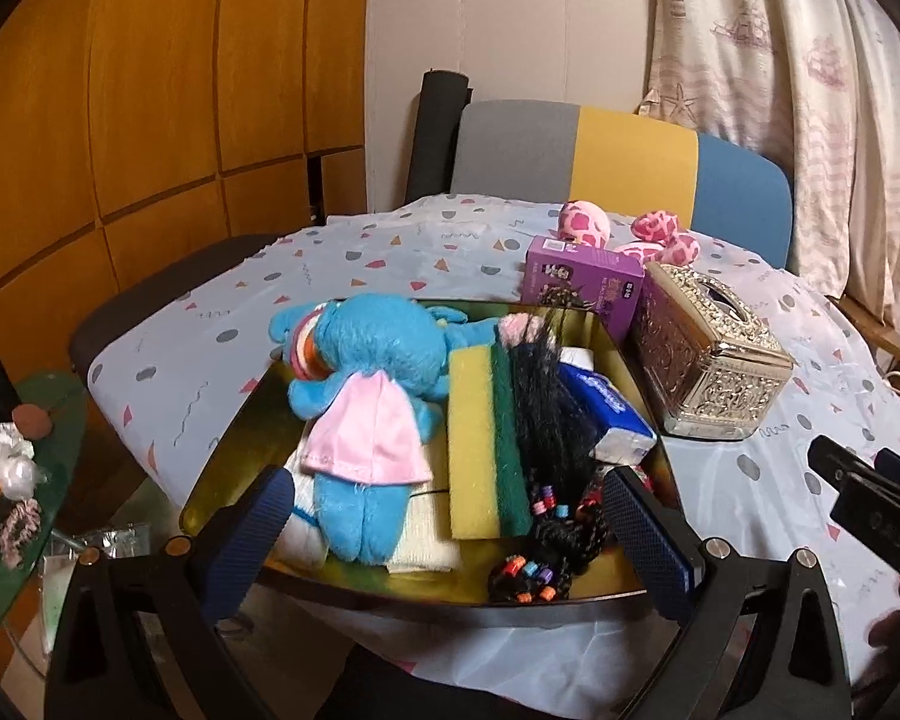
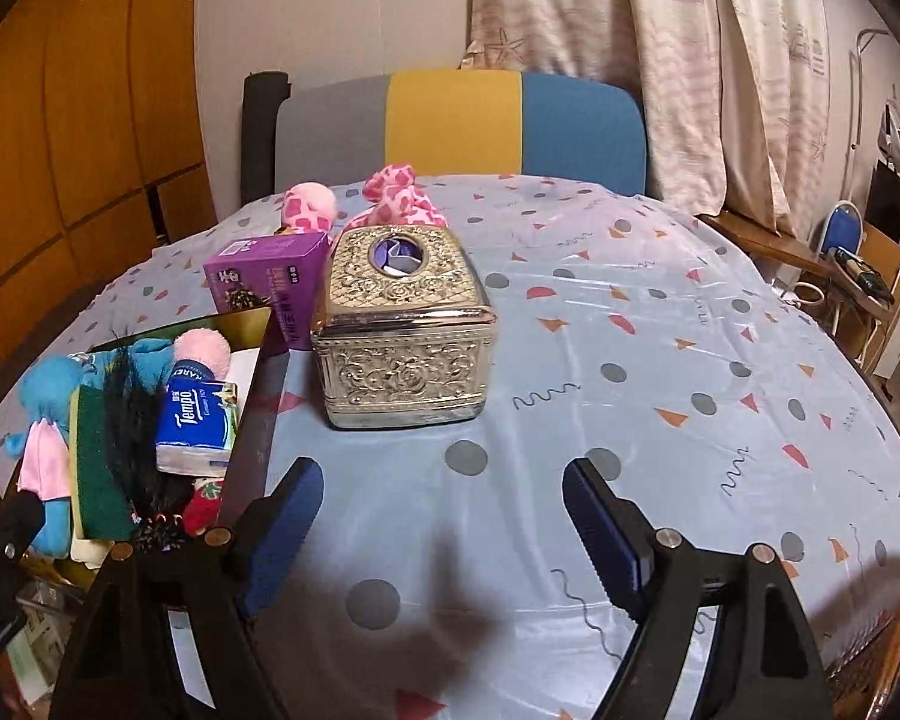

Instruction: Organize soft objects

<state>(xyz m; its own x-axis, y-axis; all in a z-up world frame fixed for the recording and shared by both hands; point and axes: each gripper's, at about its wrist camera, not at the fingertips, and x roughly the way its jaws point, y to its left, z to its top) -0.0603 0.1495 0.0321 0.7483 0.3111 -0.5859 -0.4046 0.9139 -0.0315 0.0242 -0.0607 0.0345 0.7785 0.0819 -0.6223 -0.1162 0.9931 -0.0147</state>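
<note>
You are holding both grippers spread wide and empty, the left gripper (image 1: 444, 531) hanging over the filled tray (image 1: 222, 474), nearer than the right gripper (image 2: 444, 531) to the pink plush toy (image 1: 618, 234) beyond the purple box (image 1: 582, 276).

Hovering wide open over the patterned tablecloth (image 2: 630, 360): right gripper (image 2: 441, 516), nothing between its pads. Sitting ahead, an ornate tissue box (image 2: 402, 330) (tray (image 2: 252, 324) of soft things lying left).
</note>
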